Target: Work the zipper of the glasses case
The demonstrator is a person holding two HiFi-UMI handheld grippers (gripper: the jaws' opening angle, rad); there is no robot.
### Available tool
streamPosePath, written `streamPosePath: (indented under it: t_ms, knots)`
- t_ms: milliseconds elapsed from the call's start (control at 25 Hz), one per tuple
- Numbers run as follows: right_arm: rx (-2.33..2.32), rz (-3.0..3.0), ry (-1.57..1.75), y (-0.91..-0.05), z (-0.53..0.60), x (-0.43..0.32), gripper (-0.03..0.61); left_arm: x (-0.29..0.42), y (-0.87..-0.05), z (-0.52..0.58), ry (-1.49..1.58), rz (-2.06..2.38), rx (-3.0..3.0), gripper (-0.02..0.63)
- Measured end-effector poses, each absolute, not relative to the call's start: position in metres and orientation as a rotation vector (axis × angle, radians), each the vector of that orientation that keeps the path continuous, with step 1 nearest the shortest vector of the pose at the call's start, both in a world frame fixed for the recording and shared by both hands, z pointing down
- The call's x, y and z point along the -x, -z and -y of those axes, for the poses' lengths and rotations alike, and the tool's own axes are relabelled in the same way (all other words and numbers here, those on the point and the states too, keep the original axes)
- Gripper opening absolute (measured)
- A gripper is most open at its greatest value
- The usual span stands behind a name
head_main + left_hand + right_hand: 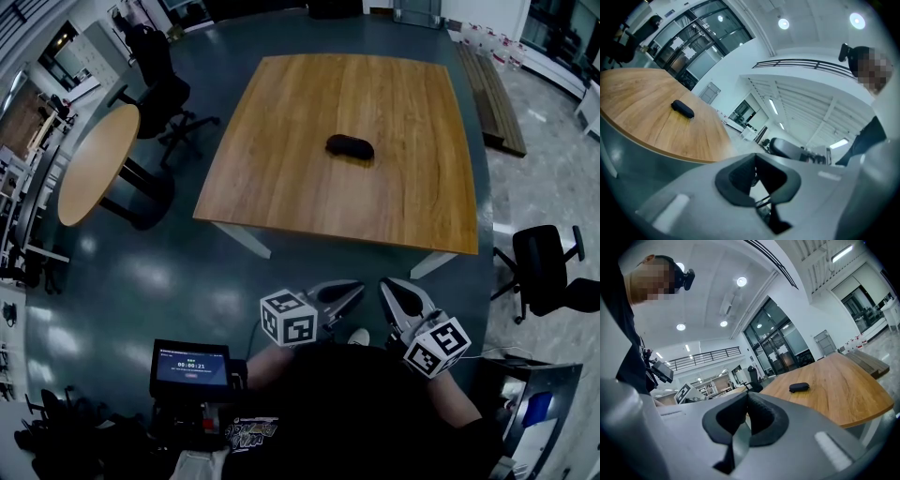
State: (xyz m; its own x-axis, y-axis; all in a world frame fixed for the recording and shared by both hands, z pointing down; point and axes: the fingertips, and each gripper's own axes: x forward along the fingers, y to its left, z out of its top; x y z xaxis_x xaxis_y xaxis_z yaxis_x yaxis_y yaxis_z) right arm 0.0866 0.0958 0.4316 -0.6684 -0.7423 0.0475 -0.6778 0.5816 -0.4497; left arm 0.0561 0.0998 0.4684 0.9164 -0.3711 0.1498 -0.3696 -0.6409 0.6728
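A black glasses case [350, 146] lies alone near the middle of the square wooden table [281, 178]; its zipper is too small to make out. It also shows far off as the glasses case [682, 108] in the left gripper view and the glasses case [799, 387] in the right gripper view. My left gripper [357, 290] and right gripper [388, 288] are held close to my body, well short of the table's near edge. Both are shut with nothing between their jaws. The left gripper [755, 165] and right gripper [746, 408] show their dark pads pressed together.
A round wooden table [97, 161] stands at the left with a black office chair [169, 98] beside it. Another black chair [548, 270] is at the right. A small screen [191, 366] sits by my left side. The floor is dark grey-blue.
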Motion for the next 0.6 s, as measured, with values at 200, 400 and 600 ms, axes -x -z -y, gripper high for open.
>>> streamPosePath:
  t_ms: [200, 400, 600]
  knots:
    - [1.202, -2.666, 0.668, -0.4339, -0.0926, -0.0863, 0.006, -0.0554, -0.4726, -0.0962, 0.005, 0.524, -2.304, 0.0]
    - [1.208, -2.657, 0.665, -0.4312, -0.0926, -0.0878, 0.005, -0.0557, -0.4715, -0.0963, 0.006, 0.517, -2.298, 0.0]
    - [1.218, -2.652, 0.667, -0.4312, -0.0946, -0.0935, 0.005, -0.0619, -0.4709, -0.0984, 0.002, 0.506, -2.301, 0.0]
